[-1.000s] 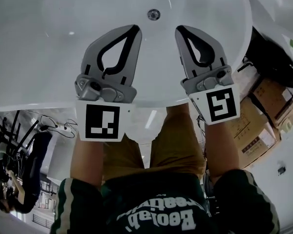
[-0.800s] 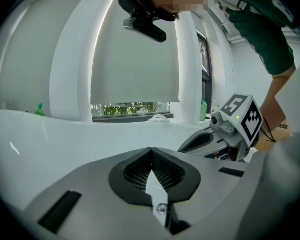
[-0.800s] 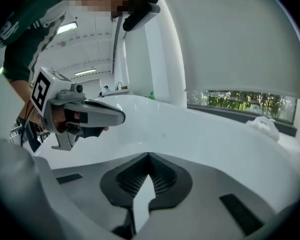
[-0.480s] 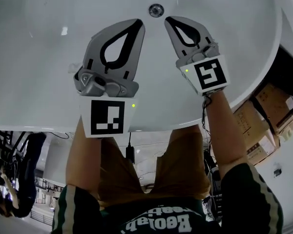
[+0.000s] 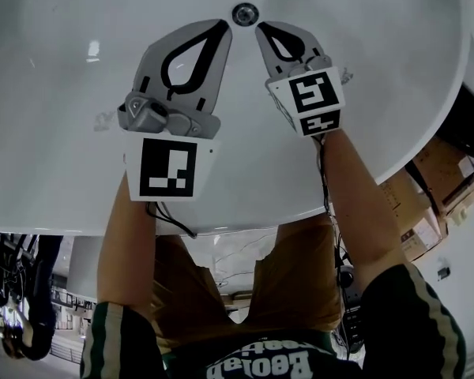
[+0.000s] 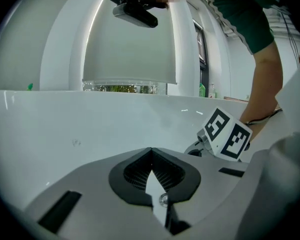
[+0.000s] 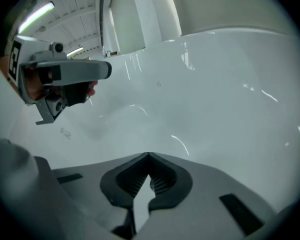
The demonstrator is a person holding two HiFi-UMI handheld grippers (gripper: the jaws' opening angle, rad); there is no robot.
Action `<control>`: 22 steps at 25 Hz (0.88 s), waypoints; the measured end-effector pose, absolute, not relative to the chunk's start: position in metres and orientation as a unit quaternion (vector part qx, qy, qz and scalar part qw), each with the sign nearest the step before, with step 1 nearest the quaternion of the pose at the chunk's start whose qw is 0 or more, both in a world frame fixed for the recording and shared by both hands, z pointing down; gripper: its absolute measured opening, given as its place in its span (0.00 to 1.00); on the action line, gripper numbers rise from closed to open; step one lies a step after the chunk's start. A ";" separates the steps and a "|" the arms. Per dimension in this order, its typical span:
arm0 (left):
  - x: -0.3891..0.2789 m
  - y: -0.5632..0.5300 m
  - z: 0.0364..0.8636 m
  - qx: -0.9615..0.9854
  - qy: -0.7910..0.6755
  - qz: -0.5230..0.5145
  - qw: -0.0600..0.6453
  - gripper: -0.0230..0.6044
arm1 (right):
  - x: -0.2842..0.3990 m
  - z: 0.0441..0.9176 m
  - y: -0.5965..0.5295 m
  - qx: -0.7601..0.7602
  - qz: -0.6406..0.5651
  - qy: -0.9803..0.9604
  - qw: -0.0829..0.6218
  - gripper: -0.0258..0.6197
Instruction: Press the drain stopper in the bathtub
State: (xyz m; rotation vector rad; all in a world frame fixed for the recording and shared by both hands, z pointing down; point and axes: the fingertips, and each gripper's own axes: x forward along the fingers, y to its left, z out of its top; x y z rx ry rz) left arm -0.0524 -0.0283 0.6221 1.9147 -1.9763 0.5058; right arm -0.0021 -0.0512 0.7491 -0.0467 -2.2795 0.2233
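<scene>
The round chrome drain stopper [image 5: 245, 13] sits in the floor of the white bathtub [image 5: 79, 133], at the top of the head view. My left gripper [image 5: 224, 24] is shut and empty, its tips just left of and below the stopper. My right gripper [image 5: 259, 28] is also shut and empty, its tips just right of and below the stopper, a small gap away. In the left gripper view my left gripper [image 6: 151, 149] points across the tub, with the right gripper's marker cube [image 6: 225, 134] beside it. The right gripper view has my right gripper [image 7: 149, 155] over the white tub floor.
The tub's near rim [image 5: 221, 219] runs across the middle of the head view, with the person's legs below it. Cardboard boxes [image 5: 438, 164] stand on the floor to the right of the tub. A cable [image 5: 170, 218] hangs from the left gripper.
Both grippers have moved forward into the tub toward the drain stopper. The right one travelled further, up and left, and now ends beside the stopper.
</scene>
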 end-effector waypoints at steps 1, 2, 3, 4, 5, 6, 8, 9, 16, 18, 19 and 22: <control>-0.053 -0.032 0.626 0.673 -0.697 0.170 0.180 0.04 | -0.002 0.757 -0.052 -0.016 0.088 -0.901 0.425 0.06; -0.053 -0.035 0.631 0.672 -0.697 0.164 0.189 0.04 | -0.003 0.767 -0.053 -0.016 0.088 -0.895 0.437 0.06; -0.053 -0.038 0.637 0.671 -0.696 0.162 0.197 0.04 | -0.004 0.779 -0.053 -0.017 0.092 -0.889 0.448 0.06; -0.052 -0.040 0.643 0.673 -0.693 0.165 0.201 0.04 | -0.005 0.791 -0.052 -0.019 0.098 -0.884 0.457 0.06; -0.050 -0.041 0.647 0.675 -0.689 0.169 0.202 0.04 | -0.006 0.803 -0.051 -0.019 0.104 -0.879 0.464 0.06; -0.050 -0.041 0.651 0.677 -0.686 0.172 0.202 0.04 | -0.005 0.814 -0.050 -0.018 0.110 -0.875 0.471 0.06; -0.049 -0.039 0.656 0.679 -0.684 0.173 0.202 0.04 | -0.001 0.836 -0.051 -0.011 0.114 -0.867 0.485 0.06; -0.051 -0.038 0.658 0.679 -0.684 0.173 0.202 0.04 | 0.001 0.846 -0.052 -0.007 0.112 -0.862 0.494 0.06; -0.056 -0.025 0.674 0.670 -0.685 0.182 0.222 0.04 | 0.008 0.894 -0.047 -0.019 0.093 -0.842 0.531 0.05; -0.059 -0.023 0.677 0.664 -0.689 0.183 0.225 0.04 | 0.006 0.904 -0.043 -0.029 0.081 -0.838 0.538 0.05; -0.061 -0.023 0.678 0.659 -0.693 0.184 0.225 0.04 | 0.006 0.909 -0.043 -0.033 0.075 -0.836 0.542 0.05; -0.070 -0.024 0.678 0.646 -0.707 0.187 0.219 0.04 | 0.004 0.922 -0.044 -0.034 0.063 -0.833 0.549 0.05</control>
